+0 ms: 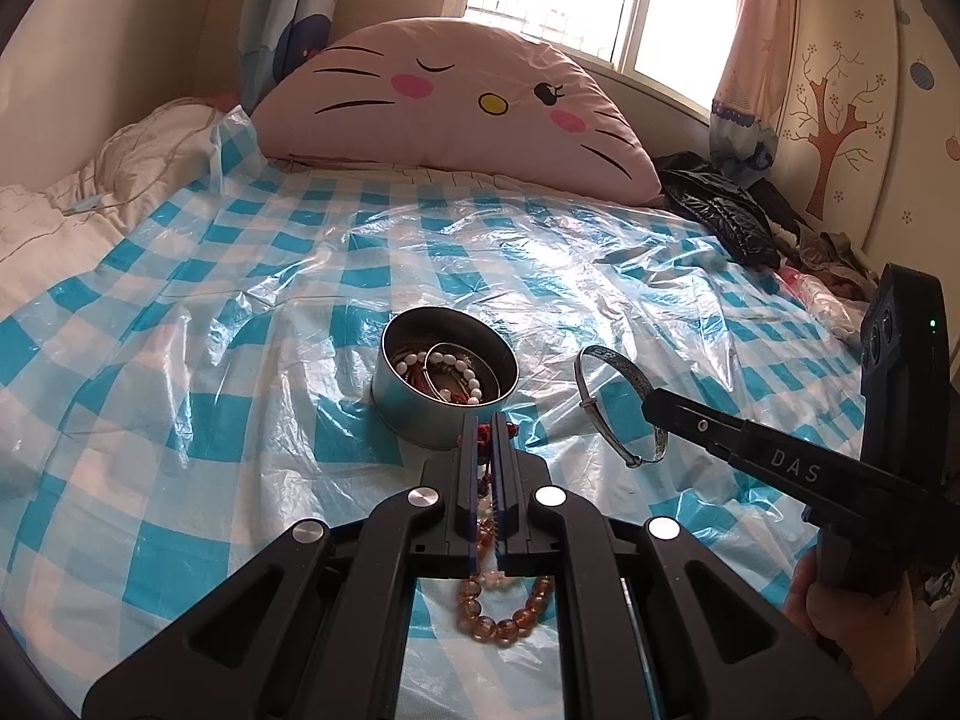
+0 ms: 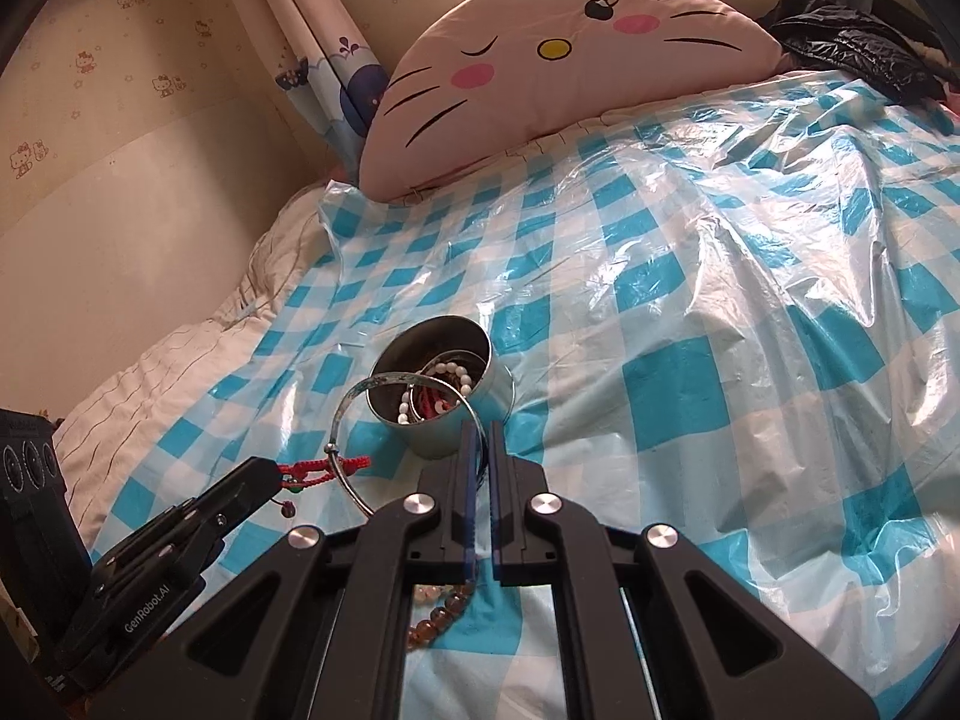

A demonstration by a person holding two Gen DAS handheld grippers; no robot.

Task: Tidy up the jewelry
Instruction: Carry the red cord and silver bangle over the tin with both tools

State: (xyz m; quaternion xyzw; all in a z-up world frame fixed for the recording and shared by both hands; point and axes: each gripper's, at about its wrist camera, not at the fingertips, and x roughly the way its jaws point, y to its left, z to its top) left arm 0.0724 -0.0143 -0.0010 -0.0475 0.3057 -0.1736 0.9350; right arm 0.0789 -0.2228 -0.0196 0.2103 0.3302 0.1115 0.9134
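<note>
A round metal tin (image 1: 432,420) (image 2: 474,414) sits on the checked plastic sheet and holds a white bead bracelet (image 1: 462,369) (image 2: 444,369) and other pieces. My left gripper (image 1: 485,423) (image 2: 273,474) is shut on a red braided cord bracelet (image 1: 483,438) (image 2: 324,471), just in front of the tin. My right gripper (image 2: 479,429) (image 1: 651,405) is shut on a silver bangle (image 1: 612,402) (image 2: 360,420), held in the air right of the tin. An amber bead bracelet (image 1: 498,618) (image 2: 438,606) lies on the sheet under the grippers.
The blue and white checked plastic sheet (image 1: 240,360) (image 2: 720,300) covers the bed. A pink cat-face pillow (image 1: 456,108) (image 2: 564,60) leans at the head. Dark clothes (image 1: 720,210) are piled at the far right. A white quilt (image 1: 72,204) lies along the left wall.
</note>
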